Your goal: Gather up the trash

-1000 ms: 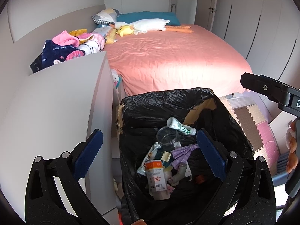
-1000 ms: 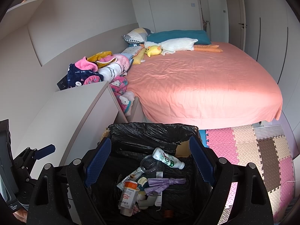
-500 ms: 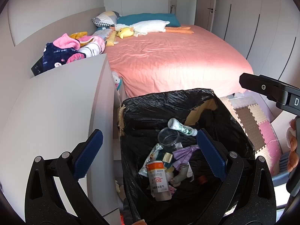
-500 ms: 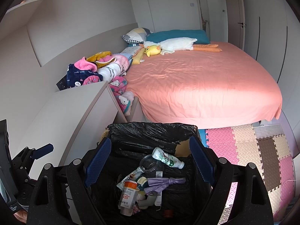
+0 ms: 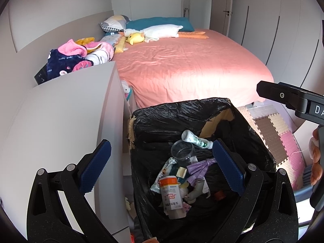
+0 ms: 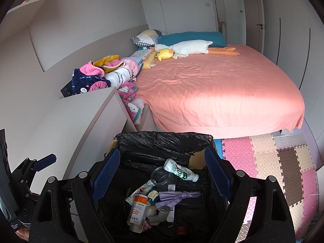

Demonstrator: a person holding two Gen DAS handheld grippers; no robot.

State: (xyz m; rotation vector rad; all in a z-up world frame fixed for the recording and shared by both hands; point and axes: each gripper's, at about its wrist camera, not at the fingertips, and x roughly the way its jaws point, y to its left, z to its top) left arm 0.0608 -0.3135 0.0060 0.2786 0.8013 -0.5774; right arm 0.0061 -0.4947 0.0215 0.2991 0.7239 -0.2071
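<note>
Left gripper (image 5: 161, 161): hanging out right over the bin, jaws spread wide and gripping nothing; blue pads (image 5: 96, 167) sitting well apart.
Right gripper (image 6: 162, 173): same deal, hovering above the bin with jaws released and nothing between them. It's also poking into the left camera's right edge (image 5: 291, 101).
Trash bin (image 5: 180, 111): cardboard box lined with a black bag, sitting on the floor at the foot of the bed, just beside the white cabinet. In the right view its rim (image 6: 162, 139) is lying between the two pads.
Trash inside: orange-capped pill bottle (image 5: 172, 196) lying on its side near the front, clear plastic cup (image 5: 182, 151) resting behind it, white bottle with green label (image 5: 195, 140) leaning toward the back wall, knotted purple bag (image 5: 199, 167) lying to the right of the pile. Some wrappers and small bits are sitting in there too, can't really tell what they are.
White cabinet (image 5: 60, 117): standing left of the bin.
Bed (image 5: 188, 64): pink sheet, plush goose (image 5: 160, 31) and yellow plush (image 5: 135, 37) lying up by the teal pillow.
Clothes pile (image 5: 79, 59): pink and navy stuff sitting behind the cabinet.
Foam mat (image 6: 271, 162): pink, beige and brown tiles lying on the floor right of the bin.
</note>
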